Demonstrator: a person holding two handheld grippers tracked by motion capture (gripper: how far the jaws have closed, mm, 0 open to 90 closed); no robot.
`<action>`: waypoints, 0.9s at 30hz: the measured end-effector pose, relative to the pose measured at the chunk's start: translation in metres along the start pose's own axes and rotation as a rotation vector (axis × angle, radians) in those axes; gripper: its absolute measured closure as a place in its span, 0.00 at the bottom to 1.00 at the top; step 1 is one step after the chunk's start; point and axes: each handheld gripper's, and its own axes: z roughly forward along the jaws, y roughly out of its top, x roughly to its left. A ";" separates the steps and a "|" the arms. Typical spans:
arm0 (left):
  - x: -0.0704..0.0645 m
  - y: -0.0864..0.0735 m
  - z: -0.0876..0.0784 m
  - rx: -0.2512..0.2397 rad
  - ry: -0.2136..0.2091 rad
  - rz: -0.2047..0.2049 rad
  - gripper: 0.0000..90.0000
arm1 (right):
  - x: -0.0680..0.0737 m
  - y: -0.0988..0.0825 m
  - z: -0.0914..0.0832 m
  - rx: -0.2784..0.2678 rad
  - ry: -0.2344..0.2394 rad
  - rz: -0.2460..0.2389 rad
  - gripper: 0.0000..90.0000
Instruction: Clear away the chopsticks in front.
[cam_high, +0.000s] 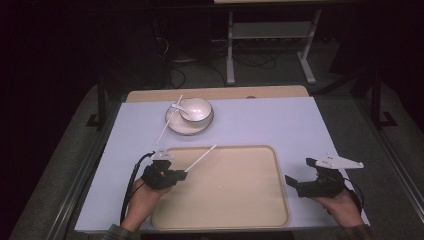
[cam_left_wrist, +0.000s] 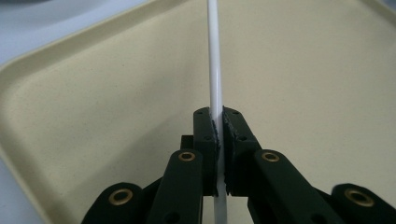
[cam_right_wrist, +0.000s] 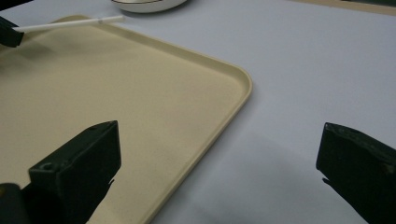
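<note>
My left gripper (cam_high: 181, 173) is shut on a white chopstick (cam_high: 201, 157), which slants up and right over the left part of the beige tray (cam_high: 260, 210). In the left gripper view the chopstick (cam_left_wrist: 215, 70) runs straight up from between the pressed pads (cam_left_wrist: 216, 140), above the tray floor (cam_left_wrist: 116, 116). A second white chopstick (cam_high: 167, 125) leans on the plate (cam_high: 176, 127) that carries a white bowl (cam_high: 196, 109). My right gripper (cam_high: 299, 173) stands open at the tray's right edge; in its own view the jaws are spread wide around the tray corner (cam_right_wrist: 243, 79), nothing between them.
A pale blue mat (cam_high: 280, 125) covers the table, with a wooden strip (cam_high: 220, 93) at its far edge. Beyond the table are a desk frame (cam_high: 270, 45) and cables on the dark floor.
</note>
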 end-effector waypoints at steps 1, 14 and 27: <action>0.000 0.000 0.002 0.007 -0.002 0.001 0.94 | 0.000 0.000 0.000 0.000 0.000 0.000 0.00; 0.006 -0.005 0.012 0.051 0.018 -0.028 0.94 | 0.000 0.000 0.000 0.001 0.000 -0.001 0.00; 0.002 -0.006 0.017 0.073 0.018 -0.017 0.92 | 0.000 0.000 0.000 0.001 0.000 0.001 0.00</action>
